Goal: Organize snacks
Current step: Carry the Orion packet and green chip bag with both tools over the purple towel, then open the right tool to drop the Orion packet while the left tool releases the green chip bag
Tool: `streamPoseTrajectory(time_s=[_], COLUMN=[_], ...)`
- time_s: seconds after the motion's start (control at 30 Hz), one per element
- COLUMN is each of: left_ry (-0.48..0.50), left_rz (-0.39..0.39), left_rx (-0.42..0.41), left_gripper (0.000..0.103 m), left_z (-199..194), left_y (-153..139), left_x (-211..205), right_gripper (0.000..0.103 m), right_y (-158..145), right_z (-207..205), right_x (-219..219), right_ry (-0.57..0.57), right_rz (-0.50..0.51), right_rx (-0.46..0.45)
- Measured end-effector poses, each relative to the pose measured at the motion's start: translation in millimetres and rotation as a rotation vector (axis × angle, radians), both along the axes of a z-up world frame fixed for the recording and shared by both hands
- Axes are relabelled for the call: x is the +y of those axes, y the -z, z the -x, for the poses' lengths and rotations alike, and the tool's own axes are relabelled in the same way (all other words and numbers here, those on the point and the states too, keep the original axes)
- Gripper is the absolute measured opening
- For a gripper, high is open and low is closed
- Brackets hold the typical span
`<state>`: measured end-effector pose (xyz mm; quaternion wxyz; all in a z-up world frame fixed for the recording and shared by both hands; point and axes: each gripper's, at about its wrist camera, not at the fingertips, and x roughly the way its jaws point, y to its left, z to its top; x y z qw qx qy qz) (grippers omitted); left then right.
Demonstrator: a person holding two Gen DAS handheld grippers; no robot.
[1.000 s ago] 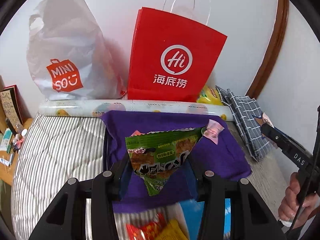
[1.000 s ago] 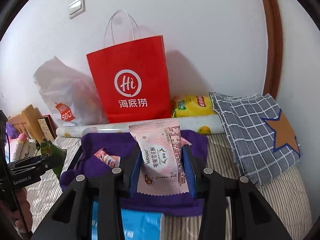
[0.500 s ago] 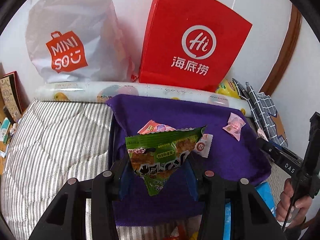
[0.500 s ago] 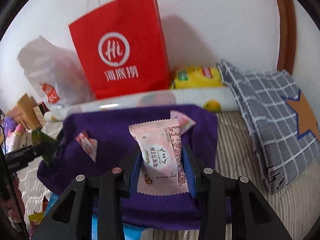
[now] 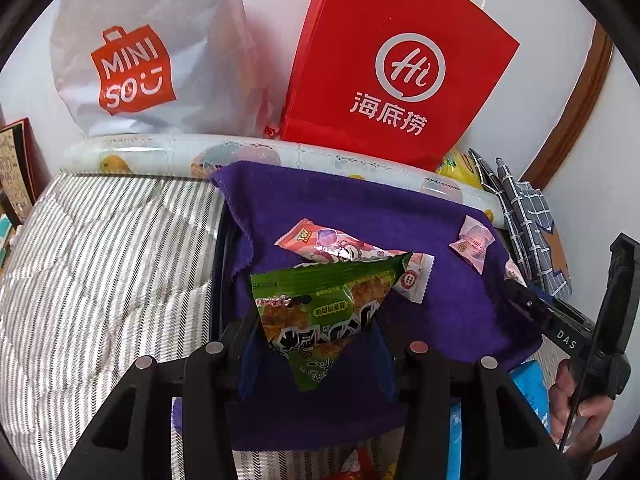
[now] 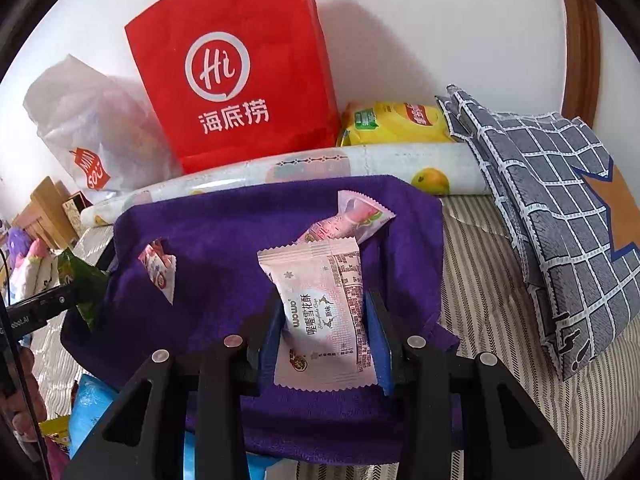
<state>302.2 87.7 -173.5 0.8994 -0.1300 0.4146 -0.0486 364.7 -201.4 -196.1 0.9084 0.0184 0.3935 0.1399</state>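
Observation:
My left gripper (image 5: 316, 320) is shut on a green snack packet (image 5: 320, 312), held above a purple cloth (image 5: 320, 200). On the cloth lie a red-and-white snack (image 5: 332, 246) just beyond the packet and a small pink snack (image 5: 472, 242) at the right. My right gripper (image 6: 320, 312) is shut on a pink-white snack packet (image 6: 324, 312) above the same purple cloth (image 6: 240, 232). Beyond it lies a pink snack (image 6: 352, 220); a red-white one (image 6: 158, 268) lies at the left. The left gripper shows at the left edge (image 6: 48, 304).
A red paper bag (image 5: 396, 68) and a white Miniso bag (image 5: 144, 52) stand against the wall behind a rolled mat (image 5: 160, 152). A yellow chip bag (image 6: 396, 120) and checked pillow (image 6: 560, 208) lie right. Striped bedding (image 5: 100, 260) spreads left. Blue packaging (image 6: 90, 404) lies near.
Both grippers have moved forward and lower over the purple cloth, still holding their packets. The bags and the snacks on the cloth look closer.

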Motion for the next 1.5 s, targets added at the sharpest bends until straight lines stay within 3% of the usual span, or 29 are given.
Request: streamPoseTrajectory(time_s=[0.57,0.9,1.17,1.37,1.43,1.5], left_ry=[0.019,0.017,-0.011,-0.03,-0.023,-0.004], left_rz=[0.007,0.011,-0.039,-0.057,-0.048,-0.023], left_rx=[0.034,0.037,-0.002,0.005,0.006,-0.011], left_gripper=[0.045,0.045,0.045,0.056,0.069,0.072], left_z=[-6.3,-8.2,-4.7,-6.5,-5.8,-4.2], left_y=[10.4,15.4,10.7,11.6,10.4,6.7], left_x=[-7.7,-9.4,-10.4,-10.1,-9.6,-8.6], right_gripper=[0.041,0.047,0.049,0.049,0.049,0.049], right_y=[10.2,1.0,-2.6,-3.0,-3.2,-3.7], right_z=[-3.7,3.9,5.5,5.9,6.2,7.3], right_x=[1.6,3.2,1.3,-0.5,-0.4,-0.3], right_ry=[0.0,-0.011,-0.011,-0.005,-0.006,-0.005], right_rz=[0.019,0.021,0.01,0.002,0.002,0.002], right_rx=[0.032,-0.015,-0.015,-0.015,-0.014,-0.017])
